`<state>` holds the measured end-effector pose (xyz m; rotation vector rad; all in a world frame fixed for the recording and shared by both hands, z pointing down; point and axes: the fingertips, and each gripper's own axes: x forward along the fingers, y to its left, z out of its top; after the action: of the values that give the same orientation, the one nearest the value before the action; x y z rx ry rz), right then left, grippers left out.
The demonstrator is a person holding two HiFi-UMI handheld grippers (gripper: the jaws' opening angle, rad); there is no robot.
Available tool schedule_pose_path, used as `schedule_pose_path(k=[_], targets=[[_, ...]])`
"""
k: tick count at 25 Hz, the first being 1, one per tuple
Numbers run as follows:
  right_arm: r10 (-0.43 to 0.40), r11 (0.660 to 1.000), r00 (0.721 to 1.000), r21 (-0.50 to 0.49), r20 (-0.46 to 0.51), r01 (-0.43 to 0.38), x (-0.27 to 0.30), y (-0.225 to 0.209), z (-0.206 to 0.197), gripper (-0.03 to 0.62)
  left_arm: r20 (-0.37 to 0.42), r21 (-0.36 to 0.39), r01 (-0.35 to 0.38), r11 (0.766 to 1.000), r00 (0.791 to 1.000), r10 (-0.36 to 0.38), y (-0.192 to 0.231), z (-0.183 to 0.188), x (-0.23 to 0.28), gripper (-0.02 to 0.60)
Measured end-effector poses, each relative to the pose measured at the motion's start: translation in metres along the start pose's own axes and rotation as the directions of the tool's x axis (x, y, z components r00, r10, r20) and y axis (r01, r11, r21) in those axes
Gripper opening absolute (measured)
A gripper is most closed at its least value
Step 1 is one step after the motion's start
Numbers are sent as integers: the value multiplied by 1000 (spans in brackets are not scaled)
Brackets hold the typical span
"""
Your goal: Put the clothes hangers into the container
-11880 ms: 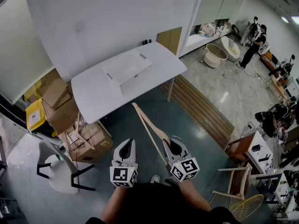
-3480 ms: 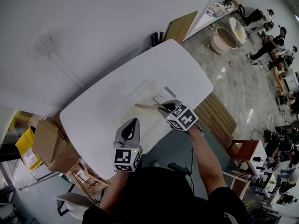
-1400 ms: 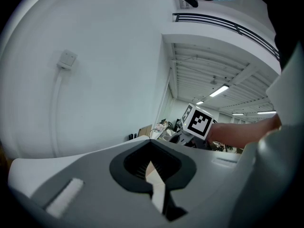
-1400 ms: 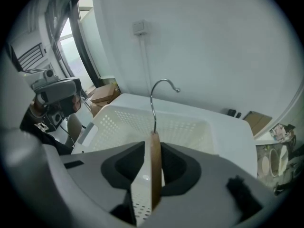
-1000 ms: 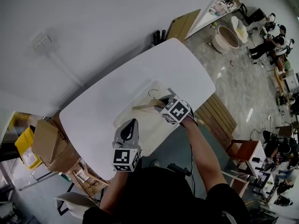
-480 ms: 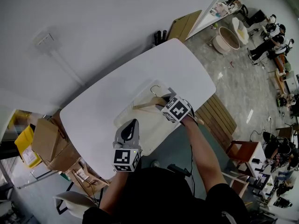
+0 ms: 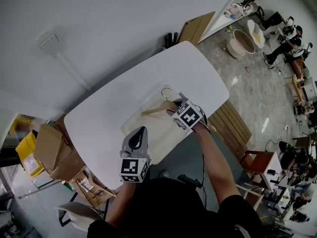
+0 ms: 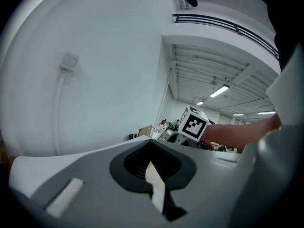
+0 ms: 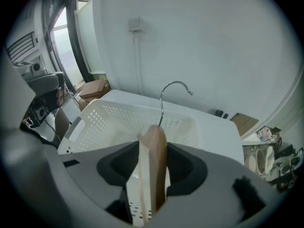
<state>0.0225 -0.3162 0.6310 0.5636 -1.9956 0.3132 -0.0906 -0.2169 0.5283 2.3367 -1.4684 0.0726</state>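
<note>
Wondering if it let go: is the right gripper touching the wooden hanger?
Cannot tell. Right gripper view: the right gripper, jaws just opening, flanks the wooden hanger; basket shows through on one side, no clear gap on the other.

bright, even indoor light; heavy fisheye warp, black vignetted corners

Premises present as an open-plan workshop or lab: white table (image 7: 109, 118) by a bare wall, cardboard boxes (image 7: 49, 150) stacked on the floor, people (image 7: 283, 37) near cluttered desks (image 7: 295, 181).
</note>
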Motion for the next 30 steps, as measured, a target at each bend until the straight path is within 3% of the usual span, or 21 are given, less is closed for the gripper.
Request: schedule_pose_path(k=[30], targets=[[-61, 998, 996, 29, -67, 63, 11, -34, -28, 192, -12, 2, -17, 1000, 1000, 17, -2, -9, -2, 5]])
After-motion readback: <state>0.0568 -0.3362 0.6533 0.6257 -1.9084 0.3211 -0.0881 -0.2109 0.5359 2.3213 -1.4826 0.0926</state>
